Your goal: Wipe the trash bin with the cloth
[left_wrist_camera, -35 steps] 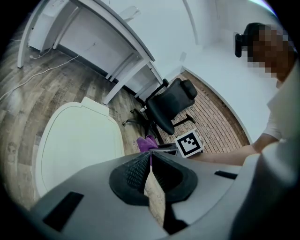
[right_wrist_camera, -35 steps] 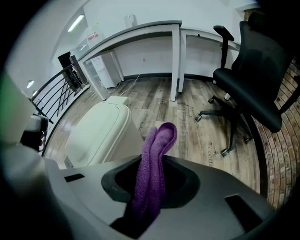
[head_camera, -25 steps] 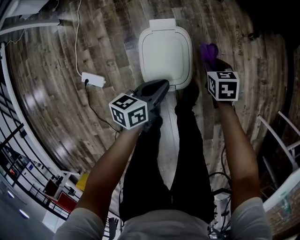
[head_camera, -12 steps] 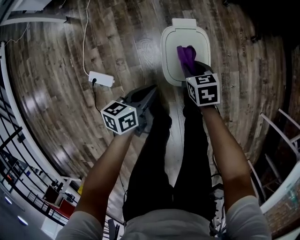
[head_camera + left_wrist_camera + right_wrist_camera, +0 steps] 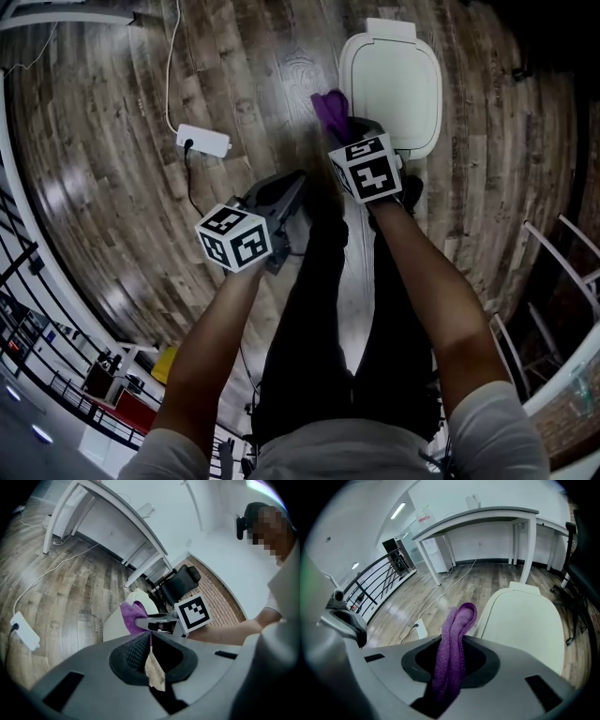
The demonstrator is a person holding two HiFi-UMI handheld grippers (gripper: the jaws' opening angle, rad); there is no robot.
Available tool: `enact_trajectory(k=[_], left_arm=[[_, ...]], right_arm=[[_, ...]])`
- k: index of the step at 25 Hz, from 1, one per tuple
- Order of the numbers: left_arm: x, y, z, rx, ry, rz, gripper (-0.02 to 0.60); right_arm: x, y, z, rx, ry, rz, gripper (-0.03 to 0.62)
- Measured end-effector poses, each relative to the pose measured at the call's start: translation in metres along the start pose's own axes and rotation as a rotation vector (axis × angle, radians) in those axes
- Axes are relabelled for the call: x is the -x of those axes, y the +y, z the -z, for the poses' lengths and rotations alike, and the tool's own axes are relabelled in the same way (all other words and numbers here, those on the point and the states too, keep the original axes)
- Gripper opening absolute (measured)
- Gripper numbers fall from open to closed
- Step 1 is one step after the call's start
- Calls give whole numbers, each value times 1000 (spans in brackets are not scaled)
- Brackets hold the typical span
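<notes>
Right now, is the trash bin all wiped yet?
Done: the right gripper has the purple cloth pinched. In hand: the cloth hangs by the trash bin, at its left edge. Left: the wiping itself; nothing shows how much is clean. The left gripper waits, shut.

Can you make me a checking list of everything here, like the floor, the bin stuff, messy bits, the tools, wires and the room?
Surface: wooden floor, shiny in patches.
Job's things: white bin, lid shut; purple cloth by its left edge, touching unclear.
Clutter: small yellow thing far off, unclear.
Tools: right tool shut on purple cloth; left tool shut, empty.
Cables: white power strip and white cable on floor.
Surroundings: white desk, railing, black chair.
</notes>
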State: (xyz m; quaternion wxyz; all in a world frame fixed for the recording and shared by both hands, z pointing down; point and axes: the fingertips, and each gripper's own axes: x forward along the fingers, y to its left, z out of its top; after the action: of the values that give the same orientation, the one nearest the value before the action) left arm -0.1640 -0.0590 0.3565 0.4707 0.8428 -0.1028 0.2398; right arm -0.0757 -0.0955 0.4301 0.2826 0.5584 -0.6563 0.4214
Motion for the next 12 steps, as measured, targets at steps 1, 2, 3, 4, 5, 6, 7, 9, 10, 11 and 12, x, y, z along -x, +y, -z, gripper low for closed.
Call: enact_trajectory(k=[1, 2, 3, 4, 5, 6, 7, 9, 10, 11, 12], left_arm=[[2, 0, 2, 2, 3, -2, 15], [2, 1, 3, 3, 5, -3, 15], [2, 0, 4, 4, 6, -3, 15], [2, 0, 4, 4, 7, -2, 15], [0, -1, 4, 3, 8, -1, 15], [-3, -2, 4, 2, 9, 2, 15], [-6, -4, 3, 1, 11, 5, 15], [-14, -10, 2, -1, 14, 16, 15], [-19, -13, 1, -3, 17, 22, 15], [-24, -17, 1, -6, 21, 28, 15], [-28, -21, 1, -9, 25, 33, 15]], right_arm=[[-2, -1, 6, -3, 15, 5, 95], [-3, -4, 12, -8, 29, 12, 94], [-2, -8, 18, -14, 39, 20, 94], [-1, -13, 23, -21, 47, 29, 94], [1, -17, 27, -27, 53, 35, 94], [3, -21, 31, -32, 56, 39, 94], [5, -25, 33, -36, 57, 40, 95], [8, -29, 35, -35, 53, 39, 95], [10, -30, 35, -32, 50, 38, 95], [12, -32, 35, -30, 46, 37, 95], [14, -34, 35, -31, 40, 36, 94]])
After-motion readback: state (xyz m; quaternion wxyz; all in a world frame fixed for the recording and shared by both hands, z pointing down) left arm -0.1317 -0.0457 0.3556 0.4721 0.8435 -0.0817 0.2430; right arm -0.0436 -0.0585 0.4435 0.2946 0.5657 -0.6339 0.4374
